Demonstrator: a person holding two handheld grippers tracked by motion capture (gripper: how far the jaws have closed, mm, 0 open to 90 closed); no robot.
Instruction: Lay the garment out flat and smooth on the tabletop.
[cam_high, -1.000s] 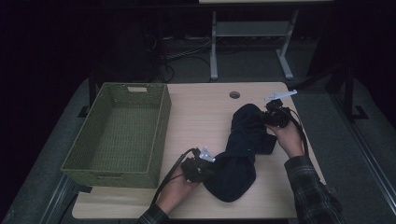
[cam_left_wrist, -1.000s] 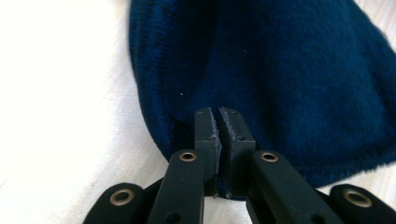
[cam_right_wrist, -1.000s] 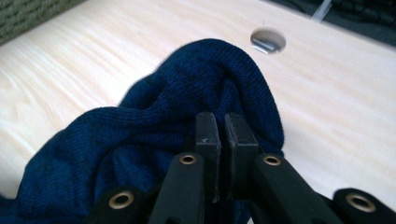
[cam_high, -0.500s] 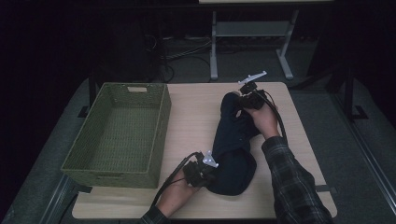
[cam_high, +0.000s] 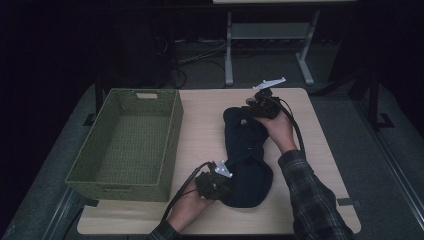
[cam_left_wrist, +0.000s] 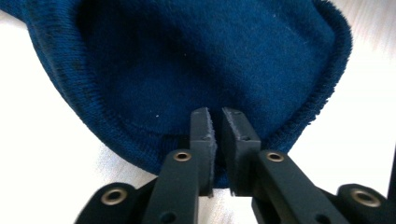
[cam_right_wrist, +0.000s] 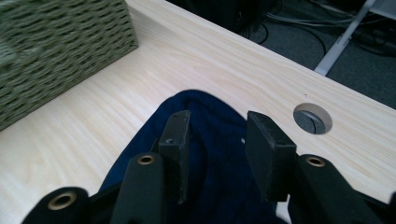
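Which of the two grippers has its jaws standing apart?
The right gripper, at the far end of the blue garment: its jaws have just been opening, with a wide gap over the cloth. The left gripper has a narrow slit.

From my seat, the garment (cam_high: 246, 150) lies stretched on the table (cam_high: 205, 125), running from about 12 o'clock back toward me at 6. My right gripper (cam_high: 255, 107) sits at its far end, my left gripper (cam_high: 222, 187) at its near end. The basket (cam_high: 125, 145) stands at 9 o'clock, apart from the garment.
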